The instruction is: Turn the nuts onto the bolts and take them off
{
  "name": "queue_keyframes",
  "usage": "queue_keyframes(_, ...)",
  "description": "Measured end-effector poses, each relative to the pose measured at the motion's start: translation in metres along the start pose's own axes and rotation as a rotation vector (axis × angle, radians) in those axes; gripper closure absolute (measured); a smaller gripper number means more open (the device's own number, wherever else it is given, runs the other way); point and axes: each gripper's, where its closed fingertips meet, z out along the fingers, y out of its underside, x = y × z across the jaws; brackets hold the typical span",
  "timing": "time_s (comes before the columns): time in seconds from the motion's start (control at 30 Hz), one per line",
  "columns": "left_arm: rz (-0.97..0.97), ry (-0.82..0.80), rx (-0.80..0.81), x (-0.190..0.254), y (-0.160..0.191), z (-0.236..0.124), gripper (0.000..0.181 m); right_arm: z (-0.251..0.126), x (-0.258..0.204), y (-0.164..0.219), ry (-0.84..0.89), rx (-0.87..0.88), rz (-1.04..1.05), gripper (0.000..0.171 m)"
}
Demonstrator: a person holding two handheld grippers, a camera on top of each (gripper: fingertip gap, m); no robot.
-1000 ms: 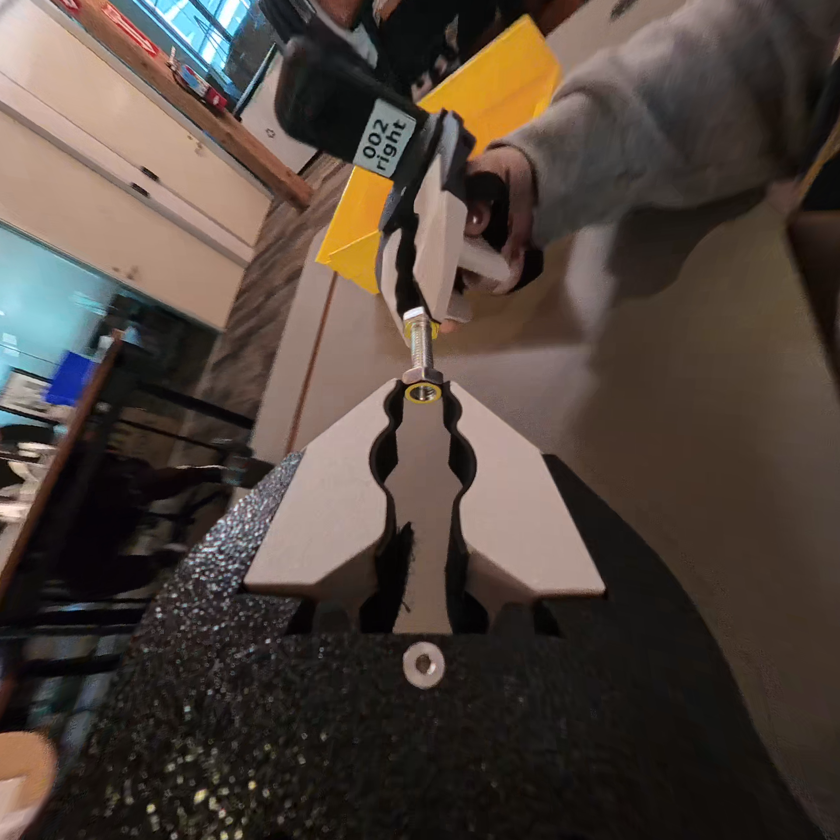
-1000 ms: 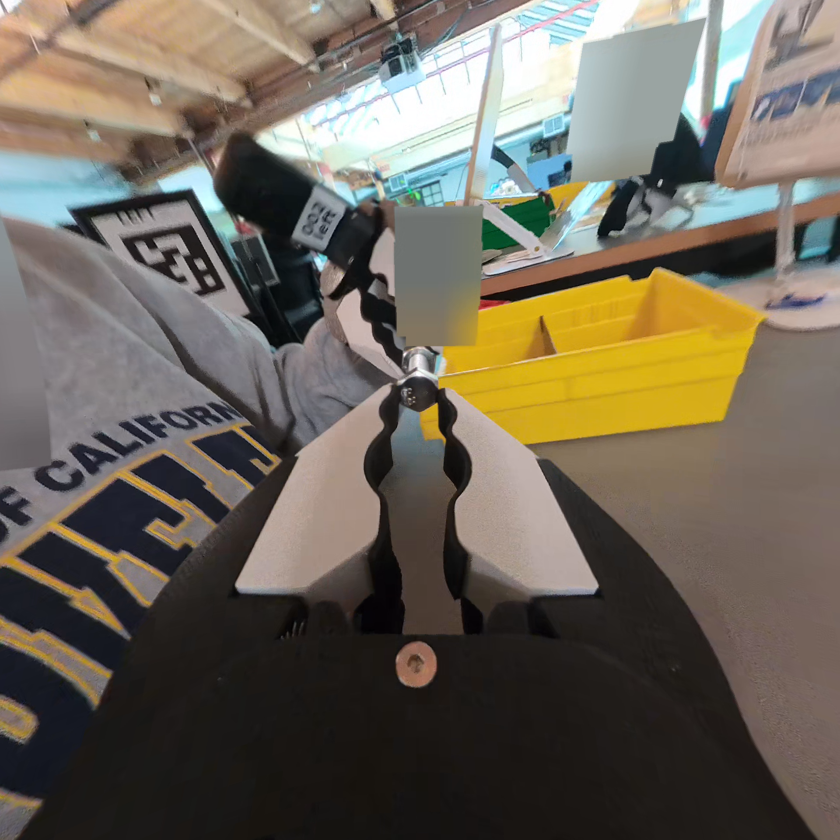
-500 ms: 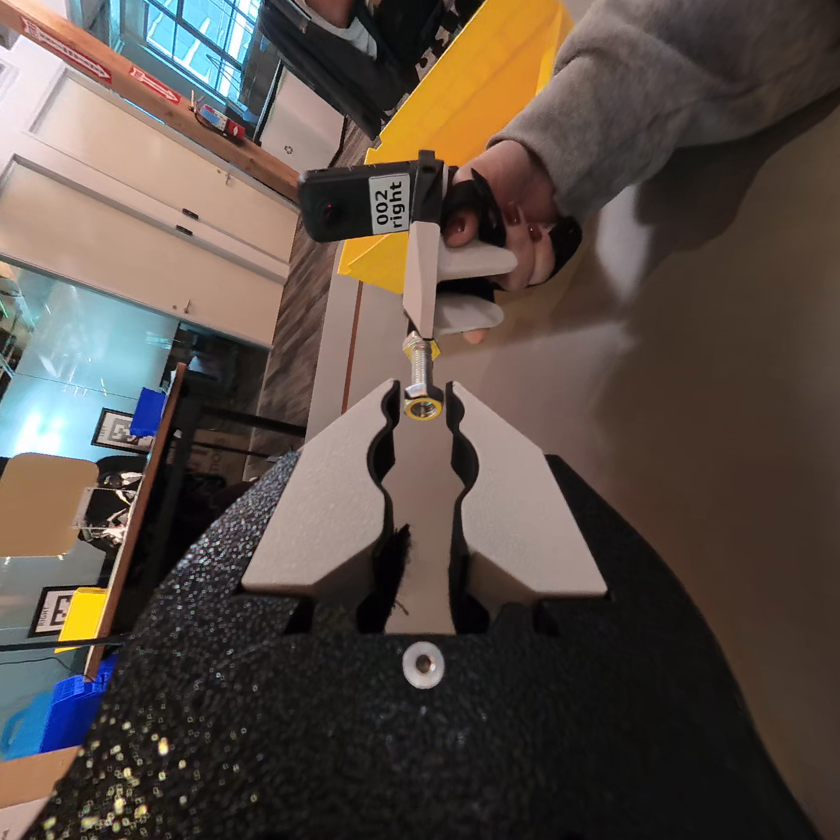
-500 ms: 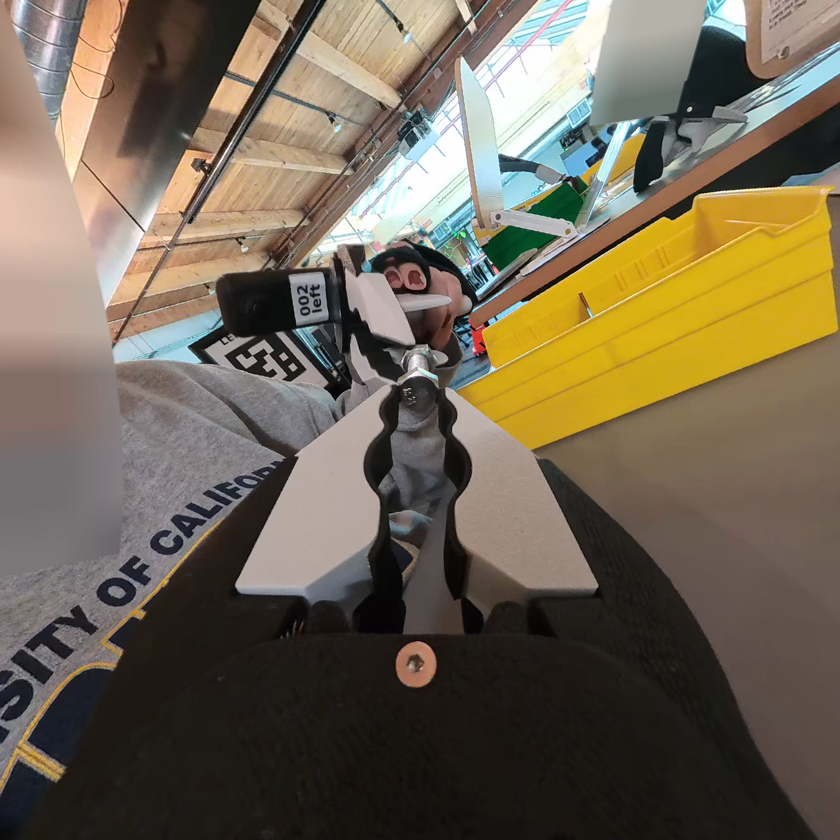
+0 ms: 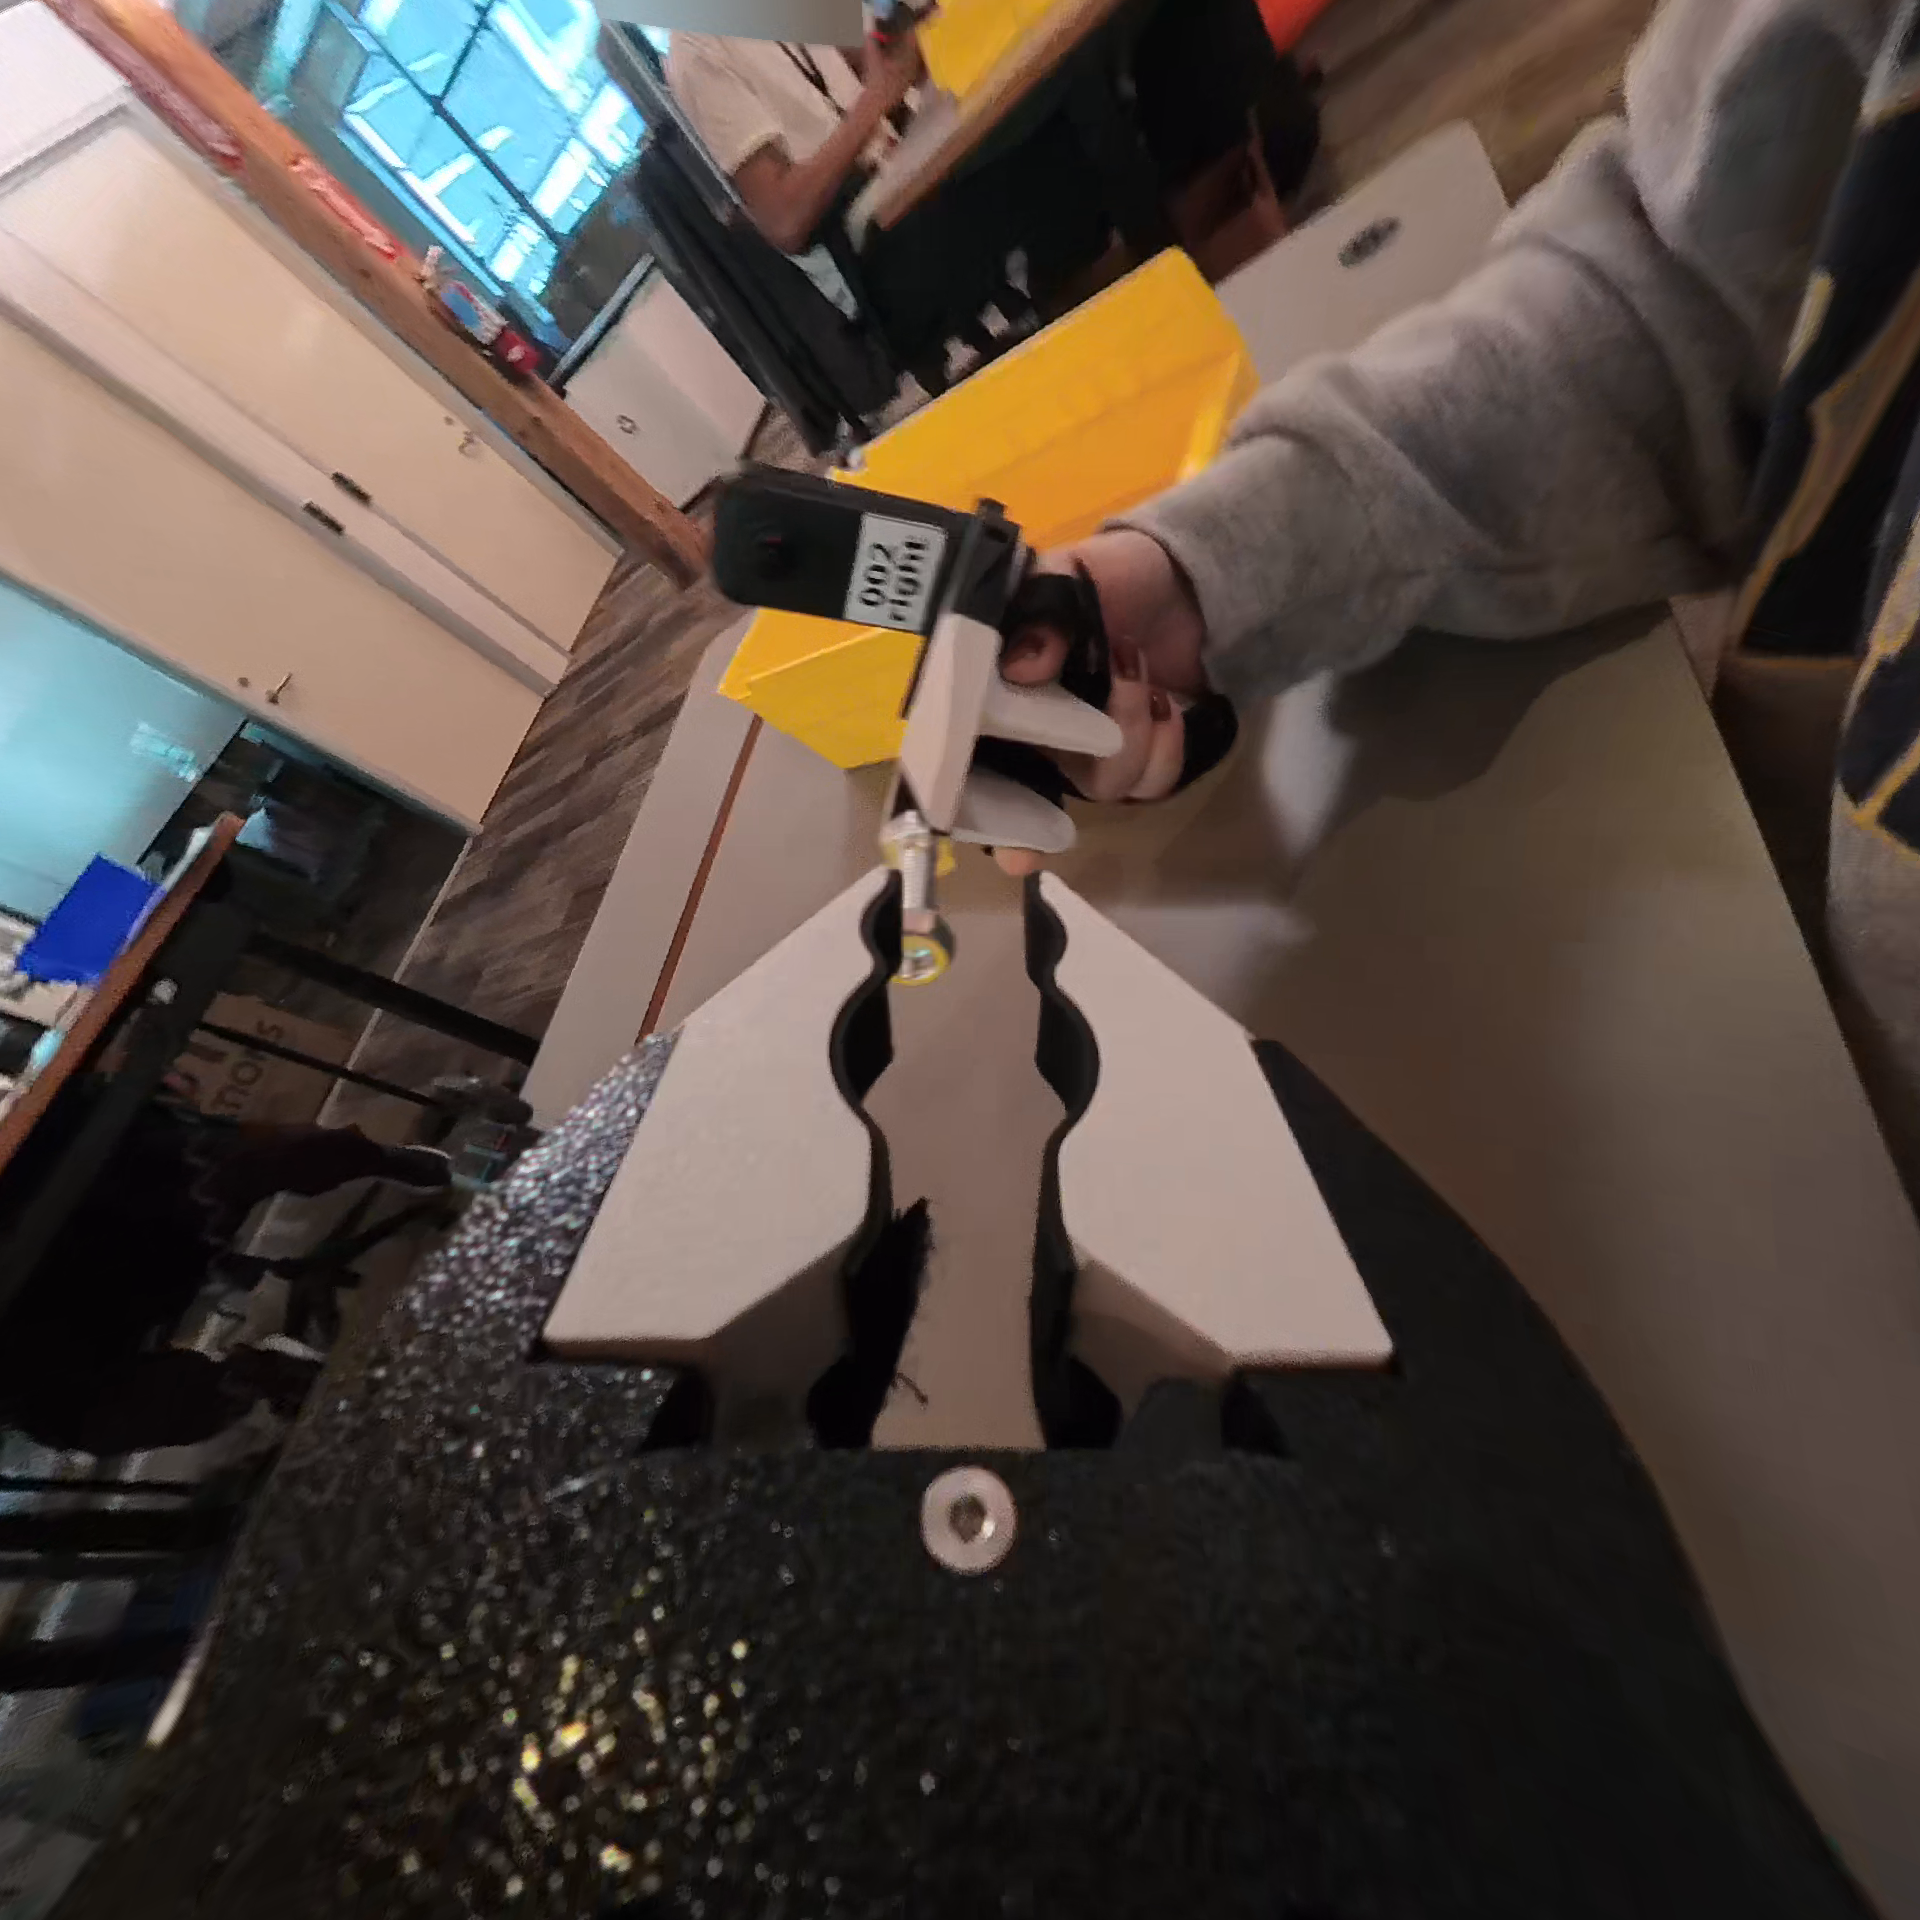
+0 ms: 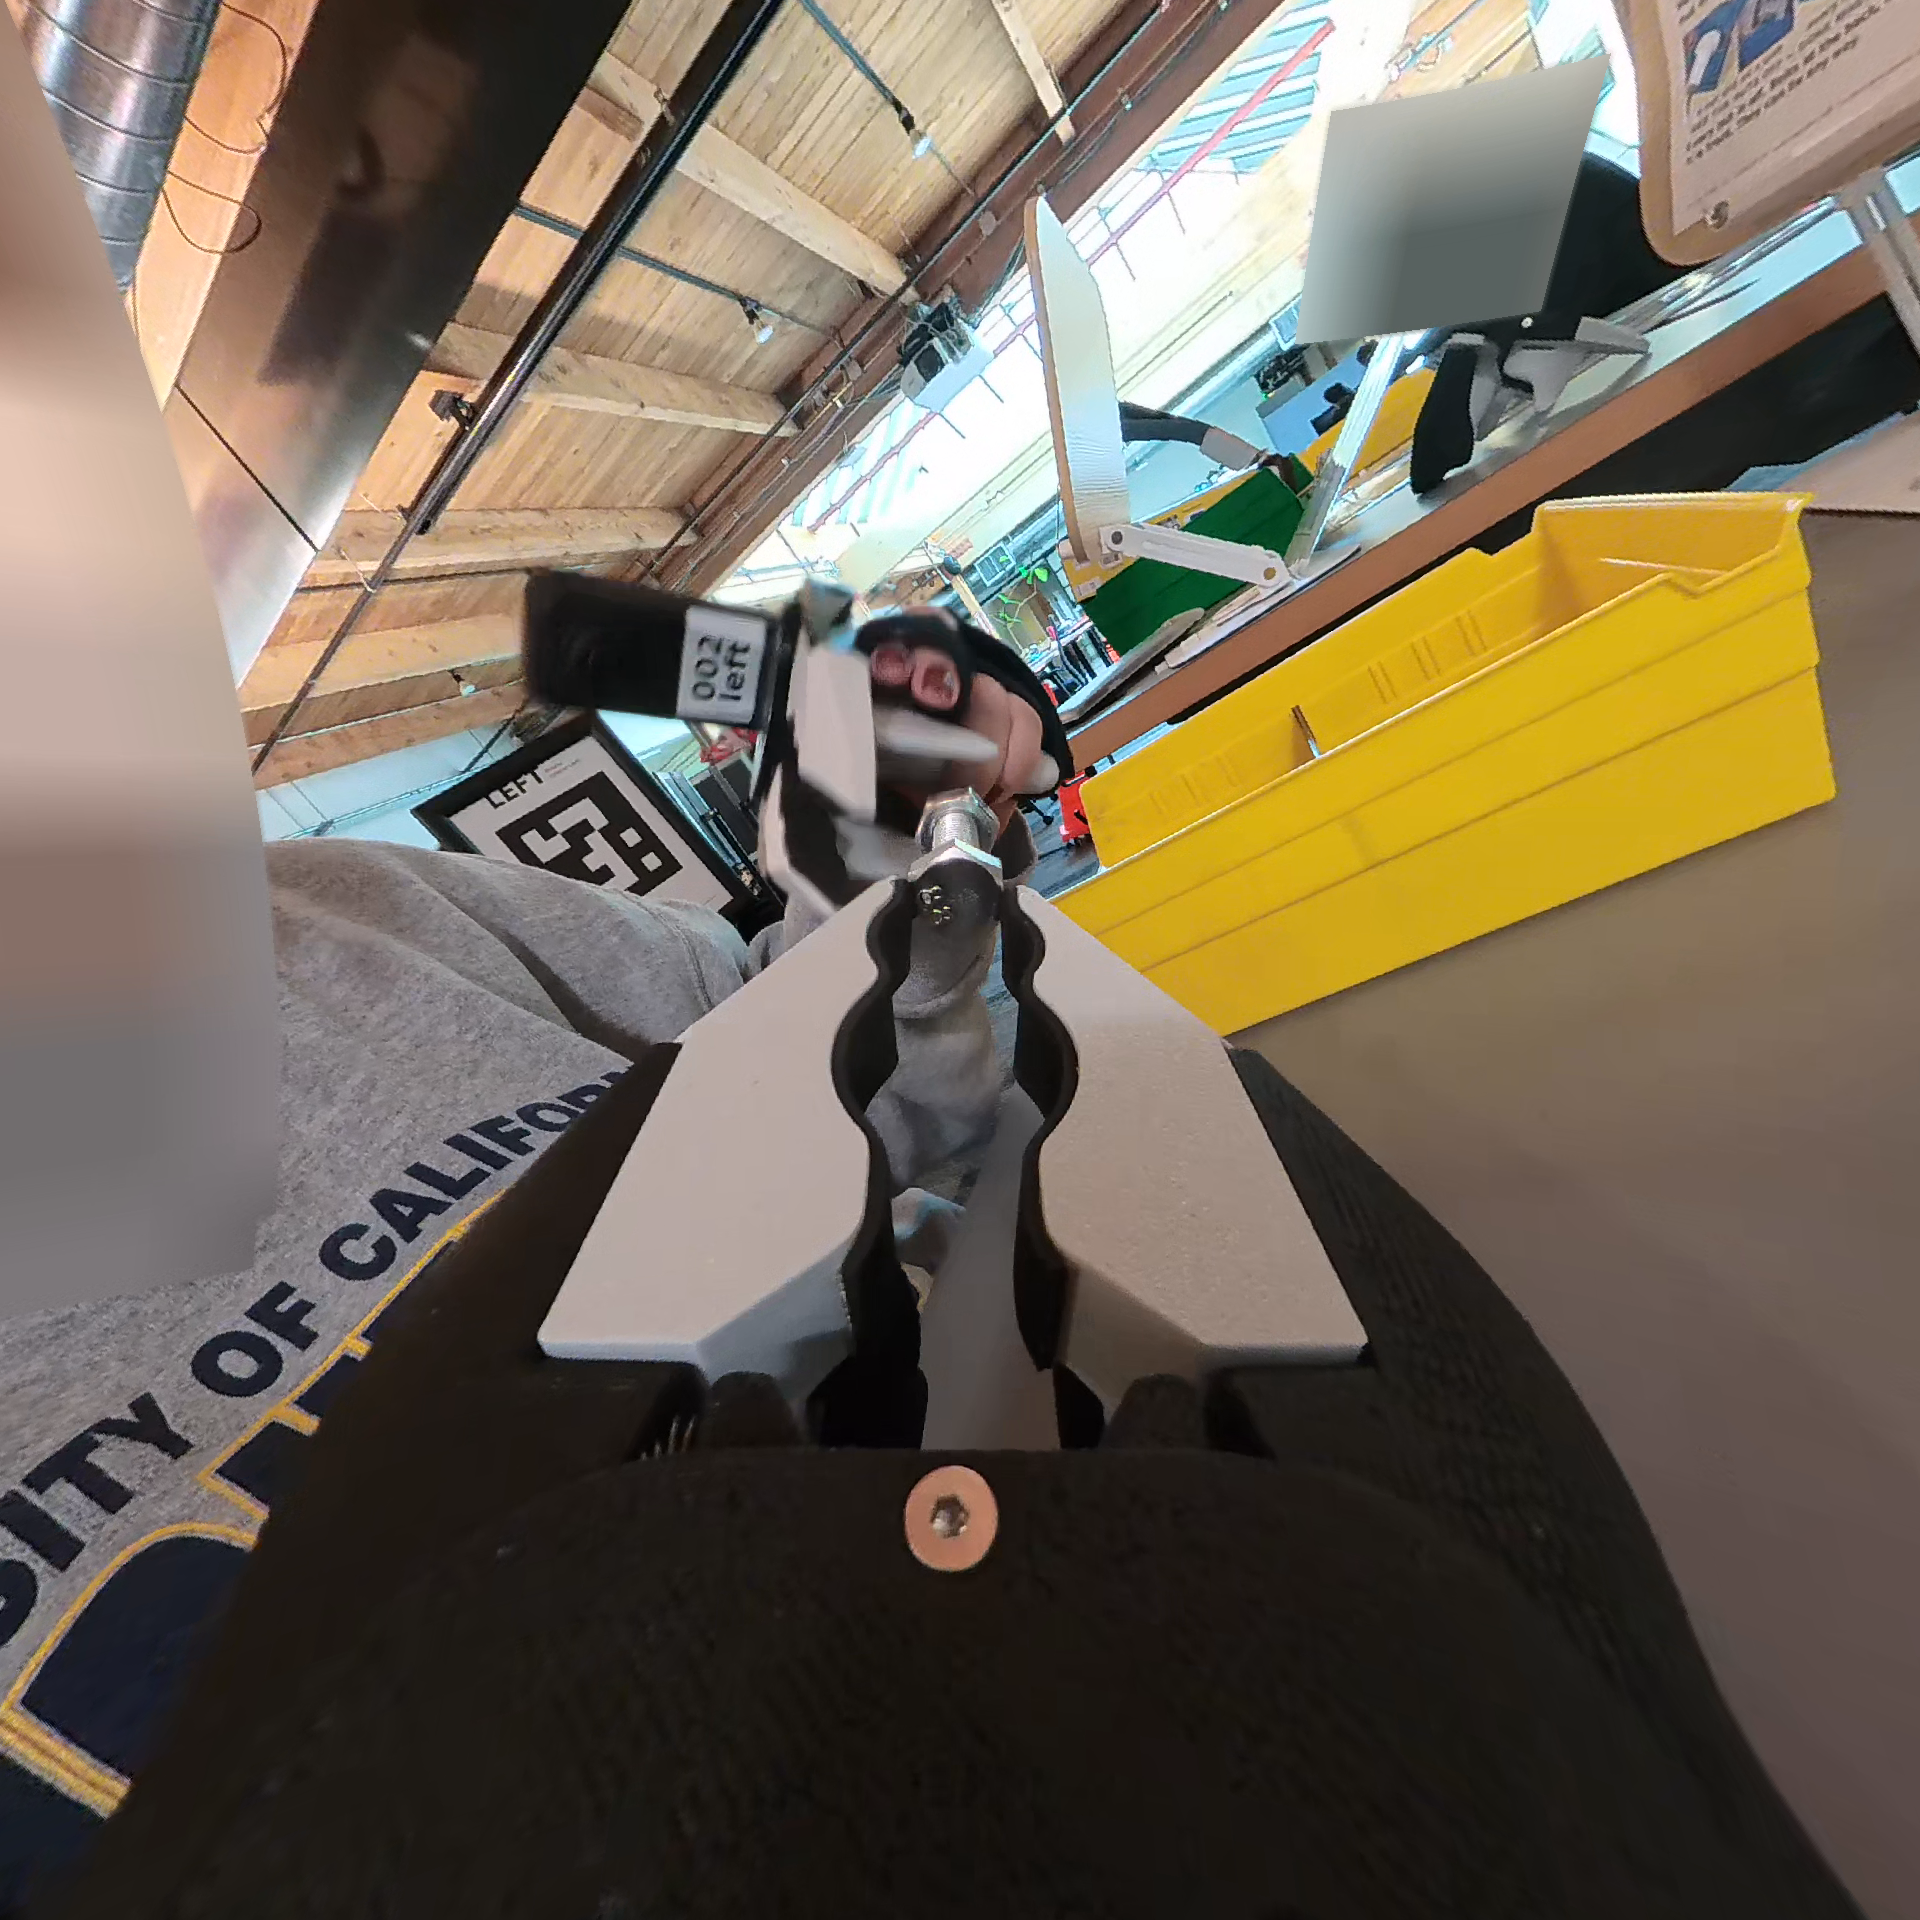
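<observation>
Left gripper: its jaws stood apart, wider than the nut, with a clear gap on the right side. The nut sat close against the inner edge of the left finger; whether they touched, I could not tell.
Nut: silver with a yellow ring on its face, it was threaded on the near end of the bolt, between the left gripper's fingertips.
Bolt: it hung in the air above the table, its threaded shaft running from the nut up to the other gripper.
Right gripper: its jaws were narrowed onto the bolt's hex head, pinching it at the fingertips.
Hand: in a grey sleeve, it held the right gripper's handle.
Bin: yellow, it stood on the table behind both grippers, well apart from the bolt.
</observation>
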Motion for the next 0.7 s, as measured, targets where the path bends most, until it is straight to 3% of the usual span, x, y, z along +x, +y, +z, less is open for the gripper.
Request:
queue_keyframes(0.03,-0.057,-0.026,0.013,-0.007,-0.001,-0.002,0.154,0.000,-0.001,0.000,-0.004,-0.001,-0.006,0.156)
queue_keyframes(0.07,-0.111,-0.025,0.010,-0.011,0.002,-0.002,0.141,0.001,-0.001,0.001,-0.006,-0.005,-0.013,0.156)
queue_keyframes(0.17,-0.200,0.042,-0.063,-0.005,0.017,0.006,0.129,0.002,-0.004,0.001,-0.011,-0.009,-0.026,0.156)
queue_keyframes(0.43,-0.186,0.109,-0.006,0.008,0.007,0.010,0.135,0.000,-0.002,0.000,-0.007,0.003,-0.023,0.156)
queue_keyframes(0.57,-0.202,0.205,0.067,0.023,-0.006,0.004,0.148,0.000,-0.002,-0.001,-0.009,0.011,-0.020,0.156)
queue_keyframes(0.7,-0.332,0.060,0.059,-0.004,0.001,0.001,0.142,0.000,-0.004,-0.001,-0.012,0.011,-0.043,0.156)
